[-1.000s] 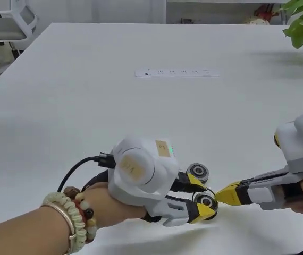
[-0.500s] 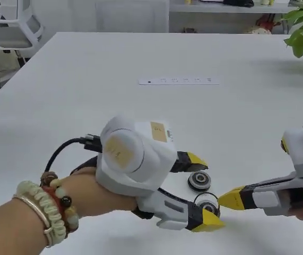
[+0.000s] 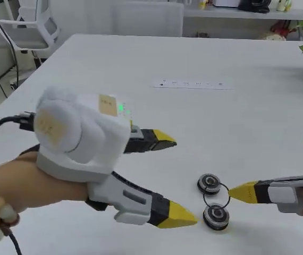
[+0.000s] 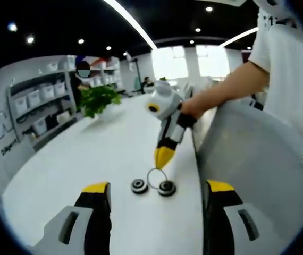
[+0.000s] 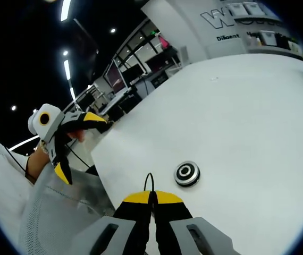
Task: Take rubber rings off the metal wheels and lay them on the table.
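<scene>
Between 2 metal wheels [image 3: 209,184], right tongs [image 3: 231,192] pinch a rubber ring [image 5: 148,183]; left tongs [image 3: 186,179] gape.

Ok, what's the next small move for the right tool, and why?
Probably draw the right tool back a little, away from the two metal wheels, then open it over bare table. Its jaws are shut on the thin rubber ring, which loops between the wheels.
</scene>
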Motion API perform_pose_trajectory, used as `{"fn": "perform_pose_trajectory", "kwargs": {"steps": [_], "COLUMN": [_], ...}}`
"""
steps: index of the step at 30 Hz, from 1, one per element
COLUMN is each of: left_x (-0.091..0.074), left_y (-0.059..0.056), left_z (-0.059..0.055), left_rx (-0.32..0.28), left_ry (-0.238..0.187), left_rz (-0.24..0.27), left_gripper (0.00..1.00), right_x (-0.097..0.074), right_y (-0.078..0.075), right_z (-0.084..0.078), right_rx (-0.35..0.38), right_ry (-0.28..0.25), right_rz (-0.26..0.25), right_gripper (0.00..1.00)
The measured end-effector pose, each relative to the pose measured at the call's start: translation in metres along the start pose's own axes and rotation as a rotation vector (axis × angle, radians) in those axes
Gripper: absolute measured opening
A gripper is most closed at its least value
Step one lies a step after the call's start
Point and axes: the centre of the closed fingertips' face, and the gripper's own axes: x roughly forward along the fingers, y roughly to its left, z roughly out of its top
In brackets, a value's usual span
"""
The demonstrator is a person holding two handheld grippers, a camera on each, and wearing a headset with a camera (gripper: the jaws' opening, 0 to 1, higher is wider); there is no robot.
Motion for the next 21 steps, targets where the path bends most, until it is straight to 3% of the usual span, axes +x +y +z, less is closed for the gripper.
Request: {"fn": "perform_pose_trajectory", "kwargs": {"steps": [8,17,21], "left_x": [-0.034,-0.036,-0.038], "left_y": [0.003,-0.012,-0.014], "left_z": [-0.021,-0.043,-0.045], "left_rx": [-0.064,-0.109,-0.116], "left_ry": [0.038,0.066,0.07], "left_rz": [0.09,0.102,0.104], "left_gripper": [0.76,0.8,0.8], "right_x": [-0.002,0.006,0.017], "right_y": [0.009,0.026,0.034], "right_z": [0.015,0.031,0.029], "right_rx": [-0.007,-0.071,-0.111], "right_ry": [-0.054,-0.094,-0.058], "right_rz": [0.016,0.036,0.041], "right_gripper": [0.0,0.0,0.0]}}
